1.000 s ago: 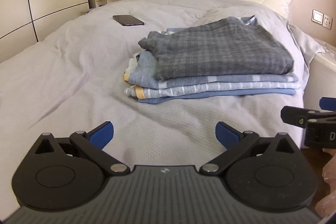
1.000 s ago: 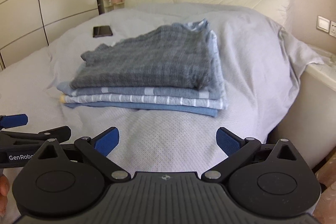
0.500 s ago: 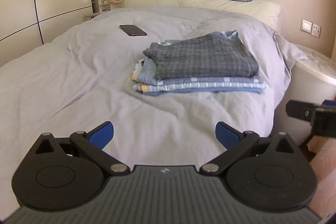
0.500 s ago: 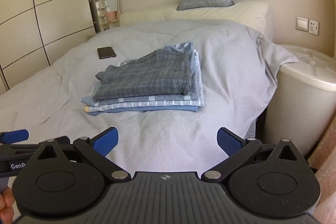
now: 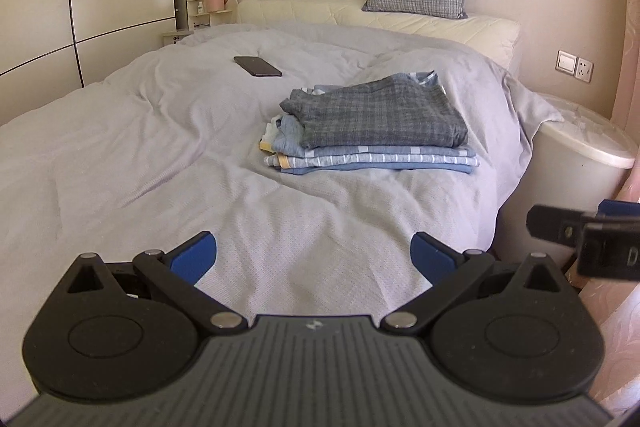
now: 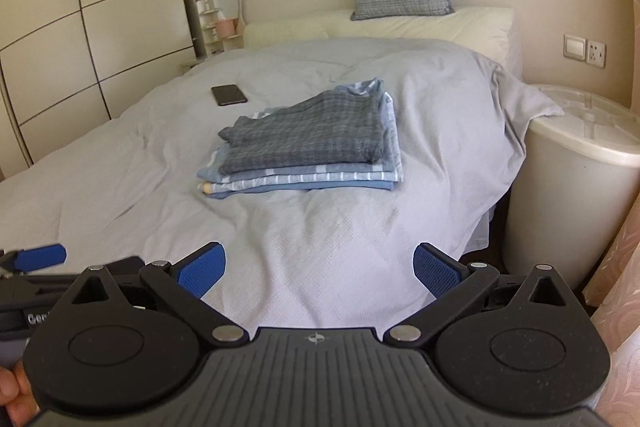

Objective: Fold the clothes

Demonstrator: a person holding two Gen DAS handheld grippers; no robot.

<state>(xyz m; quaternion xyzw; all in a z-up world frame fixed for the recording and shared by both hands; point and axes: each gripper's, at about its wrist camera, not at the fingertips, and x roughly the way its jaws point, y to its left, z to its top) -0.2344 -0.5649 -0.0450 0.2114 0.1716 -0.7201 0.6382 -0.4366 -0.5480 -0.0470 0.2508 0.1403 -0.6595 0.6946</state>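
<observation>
We hold both claws low over the near edge of the bed [image 5: 120, 131], and the folded stack of clothes [image 5: 376, 131] lies ahead of both, well apart from either one. Our left claw [image 5: 314, 253] has its blue pads spread wide with nothing between them; our right claw [image 6: 320, 269] stands just as wide and just as empty. From the left claw the stack sits forward and off to the right; from the right claw it sits almost straight ahead, slightly left. We judge the right claw to be somewhat nearer, though neither is within reach. The stack's long axis runs crosswise to our line of approach, its folded front edge facing us, with the grey checked garment [image 6: 308, 133] on top of the blue striped ones. A phone [image 5: 258, 66] rests beyond the stack to the left. We see no unfolded garment, so the folding looks finished.
</observation>
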